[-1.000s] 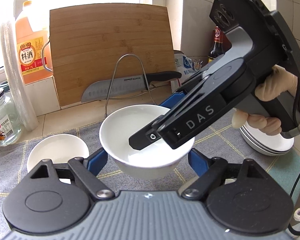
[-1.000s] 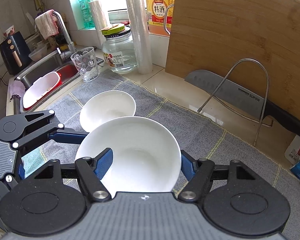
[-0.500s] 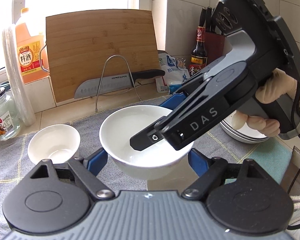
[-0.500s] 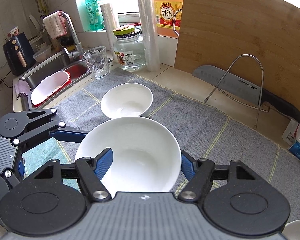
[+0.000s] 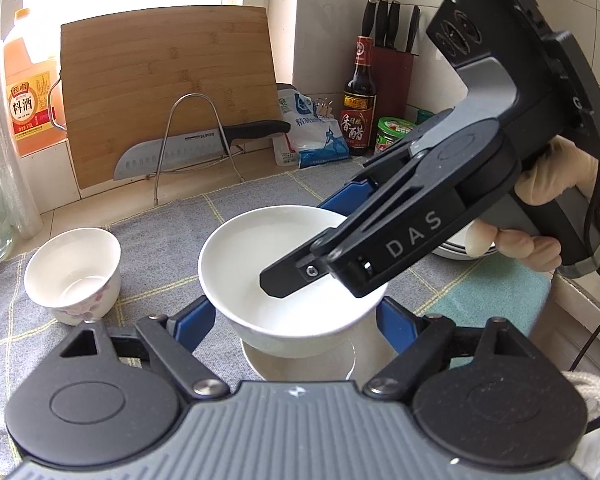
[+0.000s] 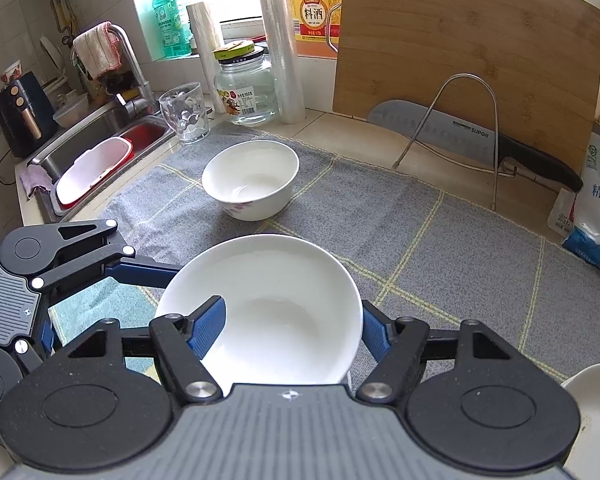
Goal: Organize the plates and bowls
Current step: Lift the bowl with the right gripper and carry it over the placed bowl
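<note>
Currently the large white bowl (image 6: 276, 312) is carried above the grey mat (image 6: 440, 248), clamped by the right gripper (image 6: 292, 322) with one finger inside the rim and one outside. The left gripper (image 5: 296, 320) has its fingers spread around the bowl's base; whether they touch it is unclear. Next step, by judgement: lower it onto the stacked dishes (image 5: 456, 246) or the table.

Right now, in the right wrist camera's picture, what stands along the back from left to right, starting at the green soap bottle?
Green soap bottle → clear glass jar with a yellow-green lid → orange jug with a yellow label → tall bamboo cutting board → blue and white bag.
</note>
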Demonstrator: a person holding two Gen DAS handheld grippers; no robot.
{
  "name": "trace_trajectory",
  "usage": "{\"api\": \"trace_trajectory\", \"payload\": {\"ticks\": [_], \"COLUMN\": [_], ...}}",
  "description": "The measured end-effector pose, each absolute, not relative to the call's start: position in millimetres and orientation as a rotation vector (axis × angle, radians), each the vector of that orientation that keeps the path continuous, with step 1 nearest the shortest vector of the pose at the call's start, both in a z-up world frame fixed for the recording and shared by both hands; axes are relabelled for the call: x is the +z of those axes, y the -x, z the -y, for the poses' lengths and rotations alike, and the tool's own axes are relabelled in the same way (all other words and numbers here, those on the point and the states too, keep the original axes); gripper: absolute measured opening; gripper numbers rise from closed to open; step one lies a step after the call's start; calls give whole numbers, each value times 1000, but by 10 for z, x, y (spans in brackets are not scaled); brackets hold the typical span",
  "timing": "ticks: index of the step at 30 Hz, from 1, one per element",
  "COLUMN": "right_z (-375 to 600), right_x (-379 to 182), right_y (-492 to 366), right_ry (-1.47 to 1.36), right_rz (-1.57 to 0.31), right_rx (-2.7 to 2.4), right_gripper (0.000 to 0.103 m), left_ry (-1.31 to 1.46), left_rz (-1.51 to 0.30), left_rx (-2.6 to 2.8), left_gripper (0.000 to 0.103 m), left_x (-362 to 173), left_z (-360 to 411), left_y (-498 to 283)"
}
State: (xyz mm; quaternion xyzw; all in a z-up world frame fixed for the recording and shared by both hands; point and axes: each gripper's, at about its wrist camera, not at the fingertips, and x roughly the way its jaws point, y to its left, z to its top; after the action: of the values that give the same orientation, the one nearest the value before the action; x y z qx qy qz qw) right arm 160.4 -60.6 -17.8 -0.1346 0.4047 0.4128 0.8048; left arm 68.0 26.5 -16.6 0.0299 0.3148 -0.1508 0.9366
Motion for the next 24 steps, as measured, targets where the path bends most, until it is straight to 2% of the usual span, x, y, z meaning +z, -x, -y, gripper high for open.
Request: {"api": "trace_trajectory", "payload": {"ticks": [24], "right_z": [701], "right_x": [-412], "right_y": [-1470], "right_ry": [290], "right_rz": [-931], "right_rx": [854], "right_gripper": [77], "left_ry": [-32], "left_rz": [-727], "left_rx": [-365], "left_gripper": [87], "left_x": [-319], "left_z": [-222], "left_y": [-665]}}
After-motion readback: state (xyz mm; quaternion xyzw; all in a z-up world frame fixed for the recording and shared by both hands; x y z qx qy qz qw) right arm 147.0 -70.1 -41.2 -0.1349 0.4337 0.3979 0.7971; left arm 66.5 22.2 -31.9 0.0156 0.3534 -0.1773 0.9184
